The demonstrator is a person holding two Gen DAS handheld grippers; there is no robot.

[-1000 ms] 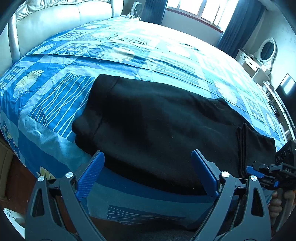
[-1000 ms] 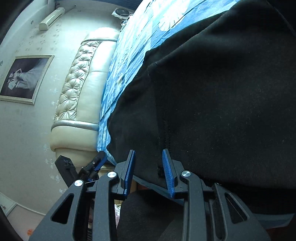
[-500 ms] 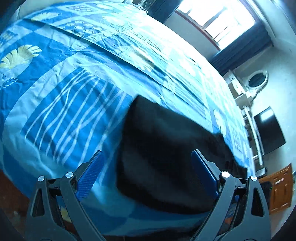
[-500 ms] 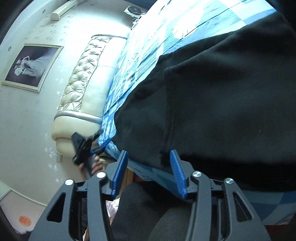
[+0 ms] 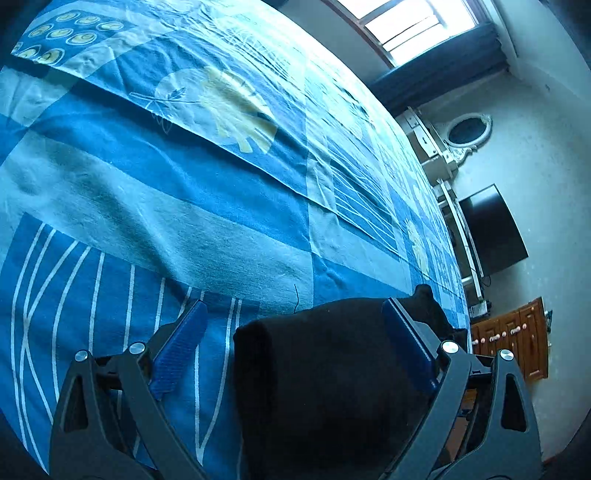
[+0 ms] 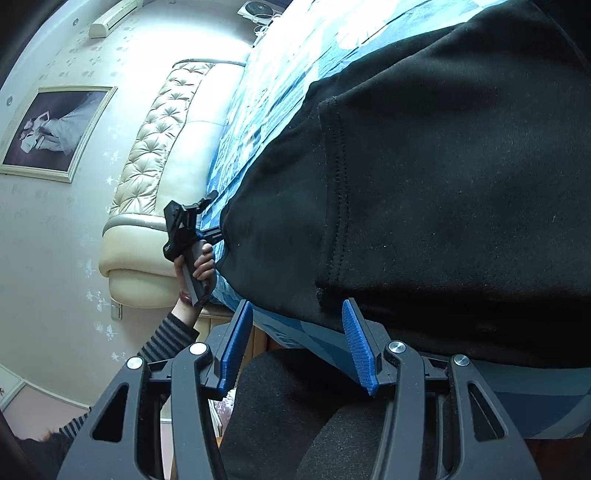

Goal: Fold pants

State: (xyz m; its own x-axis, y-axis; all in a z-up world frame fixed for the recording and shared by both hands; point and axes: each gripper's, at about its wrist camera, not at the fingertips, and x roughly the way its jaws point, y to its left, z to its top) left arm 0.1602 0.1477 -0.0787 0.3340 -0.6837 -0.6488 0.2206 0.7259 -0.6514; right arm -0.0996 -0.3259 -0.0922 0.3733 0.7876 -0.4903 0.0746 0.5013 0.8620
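Note:
Black pants [image 6: 443,192] lie folded on a blue patterned bedspread [image 5: 184,192]. In the left wrist view one end of the pants [image 5: 317,376] sits between the blue fingers of my left gripper [image 5: 295,354], which is open with its jaws wide on either side of the cloth. My right gripper [image 6: 299,343] is open at the near edge of the pants, its fingers apart and just short of a stitched hem [image 6: 332,206]. The left gripper [image 6: 184,232] also shows in the right wrist view, held in a hand at the far end of the pants.
A cream tufted headboard [image 6: 147,177] stands at the bed's head. A framed picture [image 6: 48,129] hangs on the wall. A dark screen [image 5: 491,232], a white dresser with oval mirror [image 5: 465,129] and a wooden cabinet [image 5: 517,339] stand beyond the bed. A window [image 5: 417,26] is at the back.
My left gripper has moved down close to the end of the pants, so the cloth now sits between its jaws. My right gripper has opened wider at the near edge.

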